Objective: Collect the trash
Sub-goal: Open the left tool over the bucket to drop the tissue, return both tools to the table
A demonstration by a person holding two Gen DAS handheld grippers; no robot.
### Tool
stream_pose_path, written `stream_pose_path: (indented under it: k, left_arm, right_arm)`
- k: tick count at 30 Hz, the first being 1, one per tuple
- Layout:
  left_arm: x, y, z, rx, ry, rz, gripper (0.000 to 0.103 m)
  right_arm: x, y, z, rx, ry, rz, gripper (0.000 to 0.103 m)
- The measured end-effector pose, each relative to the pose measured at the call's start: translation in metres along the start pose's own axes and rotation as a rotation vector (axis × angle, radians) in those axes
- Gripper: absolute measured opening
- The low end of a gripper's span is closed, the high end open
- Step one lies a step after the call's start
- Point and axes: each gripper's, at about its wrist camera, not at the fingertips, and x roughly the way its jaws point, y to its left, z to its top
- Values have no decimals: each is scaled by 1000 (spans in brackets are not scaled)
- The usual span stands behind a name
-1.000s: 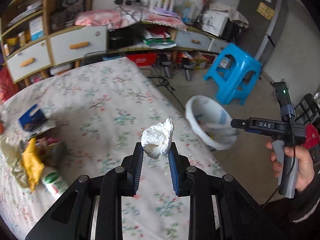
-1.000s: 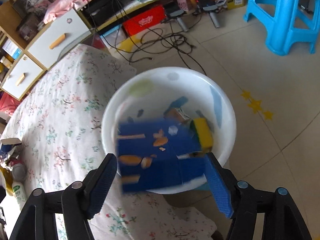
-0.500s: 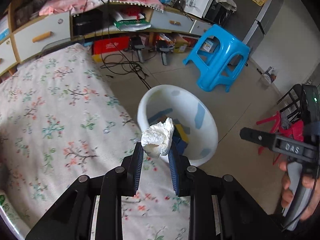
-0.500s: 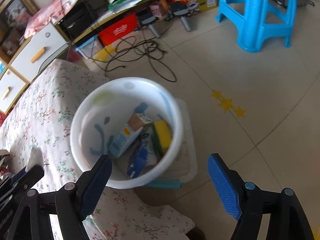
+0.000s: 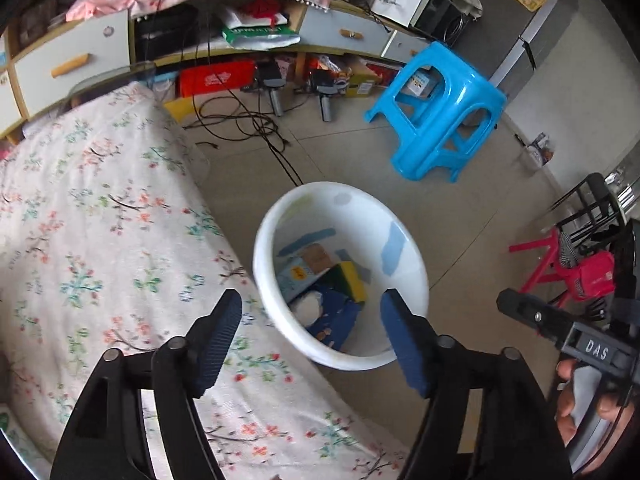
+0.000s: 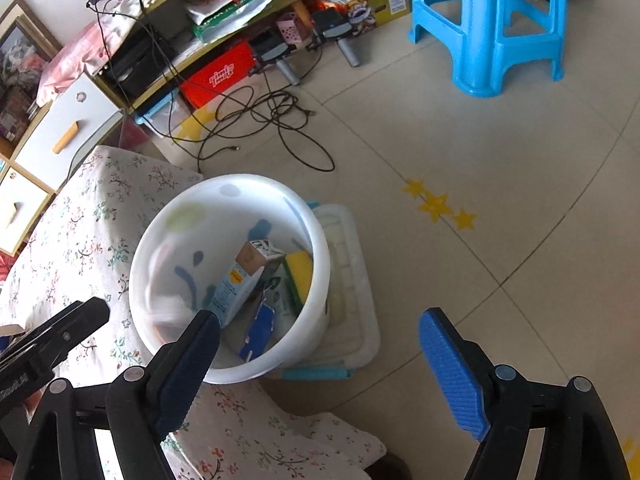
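The bucket (image 5: 404, 276) was white with pale blue and green patches inside; in it lay a yellow sponge (image 5: 354, 280), a dark blue packet (image 5: 340, 316) and a light blue carton (image 6: 236, 292). The cloth (image 5: 100, 220) bore small pink and teal flowers on white. The stool (image 5: 440, 108) was bright blue

White bucket (image 5: 404, 264): one
Blue stool (image 5: 440, 108): one
Yellow sponge (image 6: 301, 274): one, in the bucket
Carton (image 6: 240, 284): one, in the bucket
Crumpled tissue (image 5: 307, 307): one
Yellow floor stars (image 6: 438, 205): three
Clear bin (image 6: 352, 280): one
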Motion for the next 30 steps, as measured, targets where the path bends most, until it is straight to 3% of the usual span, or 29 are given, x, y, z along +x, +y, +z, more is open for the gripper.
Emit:
stream_pose_path:
  k: [5, 16, 24, 30]
  left_arm:
    - [-19, 16, -7, -17, -18, 24, 86]
    - [-88, 64, -38, -1, -84, 152, 95]
    - [-144, 120, -68, -24, -120, 266, 95]
    - [-183, 189, -90, -122, -182, 397, 96]
  right_arm:
    - [0, 11, 0, -15, -2, 9, 86]
    - [0, 68, -7, -120, -10, 30, 91]
    - [0, 141, -20, -235, -13, 70, 94]
    - [3, 211, -29, -286, -9, 144, 96]
